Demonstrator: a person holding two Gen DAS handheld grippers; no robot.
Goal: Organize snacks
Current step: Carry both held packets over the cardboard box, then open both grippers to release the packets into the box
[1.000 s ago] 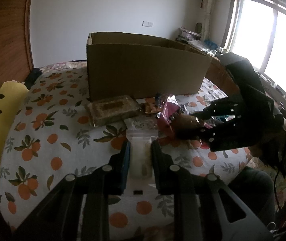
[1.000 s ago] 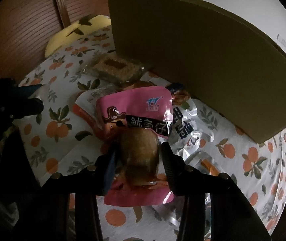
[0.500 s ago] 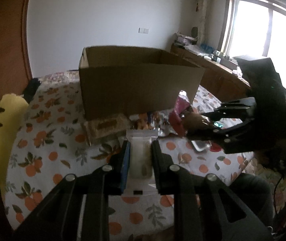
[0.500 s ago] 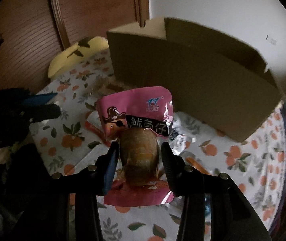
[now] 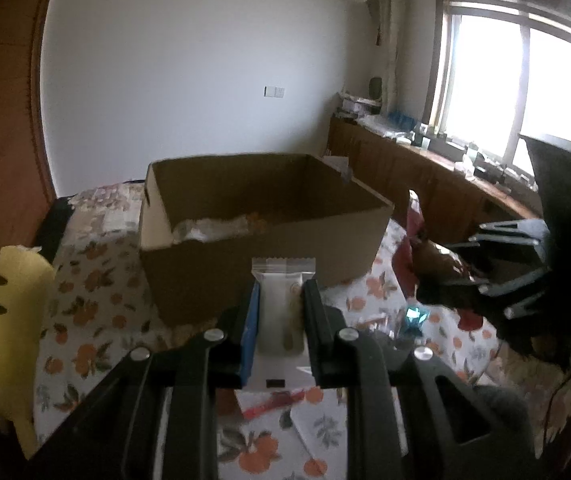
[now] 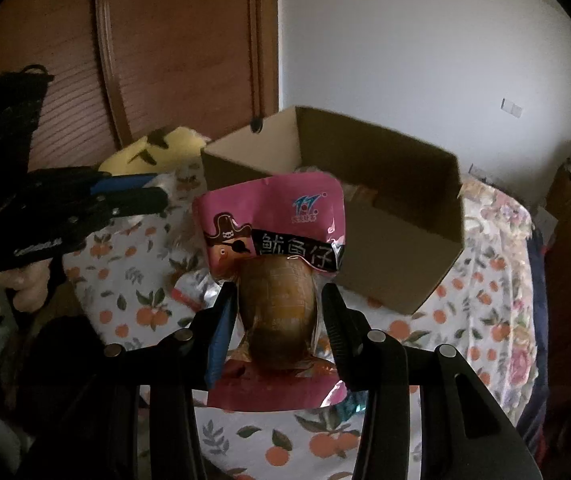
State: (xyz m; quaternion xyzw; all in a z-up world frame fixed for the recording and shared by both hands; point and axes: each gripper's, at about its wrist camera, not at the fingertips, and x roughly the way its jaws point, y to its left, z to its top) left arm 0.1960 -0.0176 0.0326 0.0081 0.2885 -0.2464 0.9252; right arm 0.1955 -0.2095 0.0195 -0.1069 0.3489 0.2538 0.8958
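Both your tongs have risen off the bed: left tongs (image 5: 281,304) pinching the white packet (image 5: 283,300), right tongs (image 6: 279,308) pinching the pink pouch (image 6: 273,240); the box (image 5: 261,236), probably part-filled, comes next.

The pink snack pouch (image 6: 273,216) carries the only print that reads clearly: white Chinese characters "鱿鱼仔" on a black band across its front, beside a cartoon pirate. Above the band, near the pouch's top edge, sits a blue logo that looks like "117", with small lettering under it too fine to read. The white packet (image 5: 283,292) shows no legible print.
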